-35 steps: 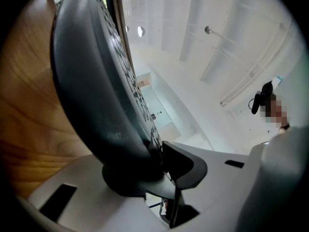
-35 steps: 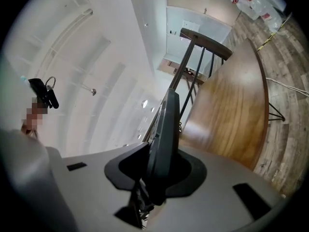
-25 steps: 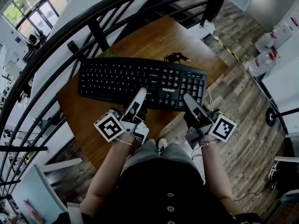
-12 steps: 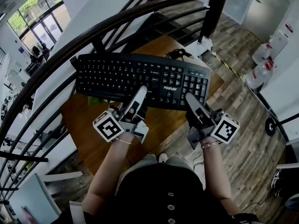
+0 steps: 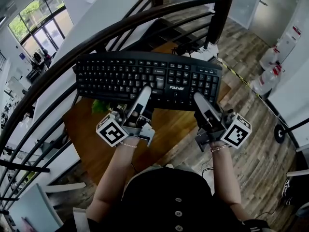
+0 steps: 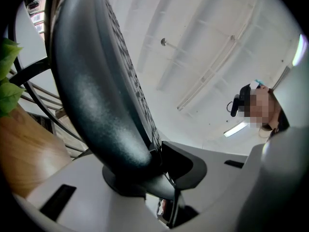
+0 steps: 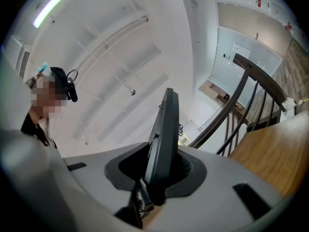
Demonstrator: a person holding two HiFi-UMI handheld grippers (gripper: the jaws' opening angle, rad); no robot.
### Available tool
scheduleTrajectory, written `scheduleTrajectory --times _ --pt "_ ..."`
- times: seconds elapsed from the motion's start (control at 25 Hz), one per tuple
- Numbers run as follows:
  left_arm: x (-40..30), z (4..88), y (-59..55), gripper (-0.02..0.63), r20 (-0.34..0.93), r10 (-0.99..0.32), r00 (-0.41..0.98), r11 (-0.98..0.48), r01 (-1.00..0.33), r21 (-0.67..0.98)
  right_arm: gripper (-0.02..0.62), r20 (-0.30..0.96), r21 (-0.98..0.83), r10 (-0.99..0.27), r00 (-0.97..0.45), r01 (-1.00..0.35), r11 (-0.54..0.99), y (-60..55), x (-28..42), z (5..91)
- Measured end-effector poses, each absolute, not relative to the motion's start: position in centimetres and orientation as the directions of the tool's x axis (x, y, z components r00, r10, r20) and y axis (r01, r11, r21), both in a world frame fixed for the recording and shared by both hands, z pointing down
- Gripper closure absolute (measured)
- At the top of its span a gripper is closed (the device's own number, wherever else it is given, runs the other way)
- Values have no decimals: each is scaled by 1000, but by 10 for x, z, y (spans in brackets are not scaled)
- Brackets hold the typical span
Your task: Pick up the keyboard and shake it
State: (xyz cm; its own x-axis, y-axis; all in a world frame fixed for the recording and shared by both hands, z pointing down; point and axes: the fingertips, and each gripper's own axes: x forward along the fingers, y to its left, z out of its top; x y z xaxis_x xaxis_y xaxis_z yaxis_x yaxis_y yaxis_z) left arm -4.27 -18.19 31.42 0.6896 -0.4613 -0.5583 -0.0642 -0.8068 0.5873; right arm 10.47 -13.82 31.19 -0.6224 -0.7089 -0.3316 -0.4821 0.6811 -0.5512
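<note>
**Keyboard up, both grippers clamping near edge**

The keyboard (image 5: 145,79) is hanging lifted above the wooden table (image 5: 166,129), its long axis running 9 to 3 o'clock. The left gripper (image 5: 143,94) is pinching the near edge around mid-length. The right gripper (image 5: 202,102) is pinching the same edge toward 3 o'clock. The keyboard is lying at 12 o'clock from both. The 9 o'clock end is overhanging unheld, so the shake is probably needing both moving together.
</note>
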Motion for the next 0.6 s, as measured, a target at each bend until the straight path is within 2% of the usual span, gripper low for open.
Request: scheduleTrajectory --times 0.6 --pt "-47 296 -173 503 -623 -357 696 -895 -65 440 489 -426 -457 -638 -642 -456 764 -131 101 303"
